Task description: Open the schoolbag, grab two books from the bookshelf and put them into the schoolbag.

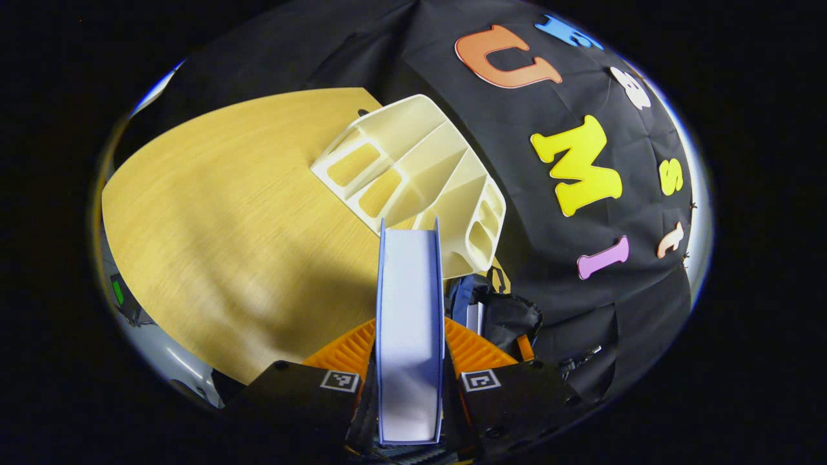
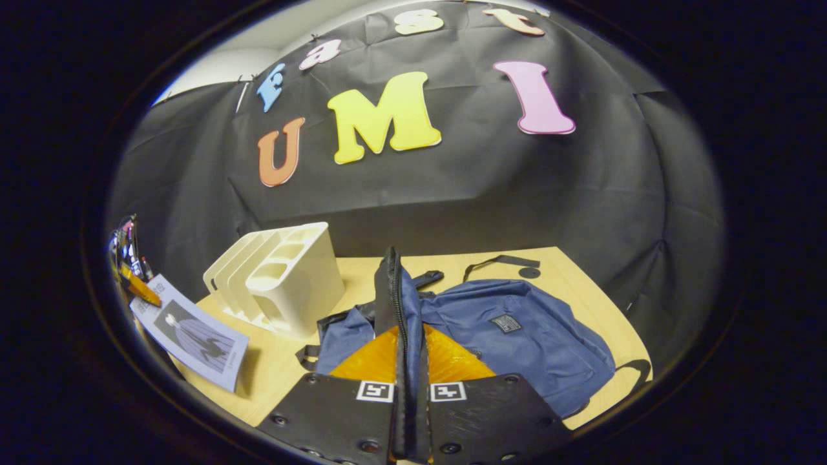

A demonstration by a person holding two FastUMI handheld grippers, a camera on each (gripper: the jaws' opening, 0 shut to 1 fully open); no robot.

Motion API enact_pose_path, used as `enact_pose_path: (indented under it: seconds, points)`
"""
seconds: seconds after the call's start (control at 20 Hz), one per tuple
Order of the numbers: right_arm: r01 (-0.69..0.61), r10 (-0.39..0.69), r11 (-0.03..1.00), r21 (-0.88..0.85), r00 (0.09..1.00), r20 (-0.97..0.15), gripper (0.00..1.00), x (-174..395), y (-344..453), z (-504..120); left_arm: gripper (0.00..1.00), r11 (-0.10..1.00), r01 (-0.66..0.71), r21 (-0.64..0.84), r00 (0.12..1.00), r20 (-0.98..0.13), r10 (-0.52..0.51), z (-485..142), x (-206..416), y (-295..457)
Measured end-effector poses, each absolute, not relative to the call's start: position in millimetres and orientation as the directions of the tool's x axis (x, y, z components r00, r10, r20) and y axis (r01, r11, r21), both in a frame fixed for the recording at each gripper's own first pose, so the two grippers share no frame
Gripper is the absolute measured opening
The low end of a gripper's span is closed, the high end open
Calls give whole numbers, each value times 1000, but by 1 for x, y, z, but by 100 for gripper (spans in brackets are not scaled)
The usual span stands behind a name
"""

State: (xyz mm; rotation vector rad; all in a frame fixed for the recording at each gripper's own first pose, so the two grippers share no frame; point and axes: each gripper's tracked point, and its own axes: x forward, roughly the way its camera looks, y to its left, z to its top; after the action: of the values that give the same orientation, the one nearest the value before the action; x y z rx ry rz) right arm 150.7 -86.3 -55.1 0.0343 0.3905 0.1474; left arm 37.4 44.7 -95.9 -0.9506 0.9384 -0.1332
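So my left tongs (image 1: 409, 381) had a book (image 1: 409, 323) clamped between both fingers, page edges facing the camera, covers pressed flat against the pads on each side. In the left gripper view the book stuck straight out ahead of me, up off the table (image 1: 245, 258), with its far end lined up over the near edge of the cream bookshelf (image 1: 413, 168). The shelf's slots looked bare from there, and it sat by the table's far edge, up against the black cloth wall (image 1: 581, 310). Just to the right of the book, lower down, I could see a bit of dark fabric and a blue strap, too cramped to say more.

My right tongs (image 2: 409, 400) were clenched on the schoolbag's zipper edge (image 2: 394, 303), the flap pulled up as a thin vertical strip between the two fingers, zipper teeth showing along it. The rest of the blue schoolbag (image 2: 517, 336) lay slumped on the tabletop beyond and to the right of that grip, reaching toward the table's right edge, black straps trailing out toward the far edge.

From the right gripper view the book showed at the far left, cover out, held over the table's left edge by the other tongs, tilted. The bookshelf stood just left of the bag, near the far left corner.

The table was light wood, and the black cloth hung all round behind it.
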Motion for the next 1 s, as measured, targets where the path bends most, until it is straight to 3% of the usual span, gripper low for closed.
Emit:
enact_pose_path:
  seconds: [0.15, 0.35, 0.4, 0.45, 0.55, 0.6, 0.65, 1.0]
  points:
    - [-133, 143, 990, 51, 916, -376, 6, 152, -89, -49, 43, 540, -250, -804, 614, -563, -553, -98, 41, 12]
    - [-126, 121, 992, 10, 921, -371, 6, 148, -93, -41, 43, 502, -263, -824, 617, -544, -568, -112, 59, -18]
    - [-125, 117, 992, 5, 922, -369, 6, 148, -94, -40, 48, 483, -258, -837, 619, -527, -582, -113, 63, -25]
    - [-118, 108, 993, -5, 923, -368, 6, 148, -96, -37, 43, 458, -252, -853, 621, -505, -599, -110, 67, -33]
    - [-95, 75, 995, -37, 926, -371, 6, 147, -101, -32, 43, 416, -223, -882, 631, -455, -628, -109, 71, -45]
    - [-94, 72, 995, -44, 929, -363, 6, 144, -100, -27, 48, 403, -211, -890, 628, -440, -643, -112, 70, -50]
    - [-99, 74, 994, -53, 934, -349, 6, 141, -98, -20, 43, 399, -195, -896, 621, -428, -656, -112, 72, -60]
    - [-92, 59, 987, -132, 970, -235, 6, 137, -92, 23, 43, 282, -95, -955, 600, -281, -749, -100, 99, -122]
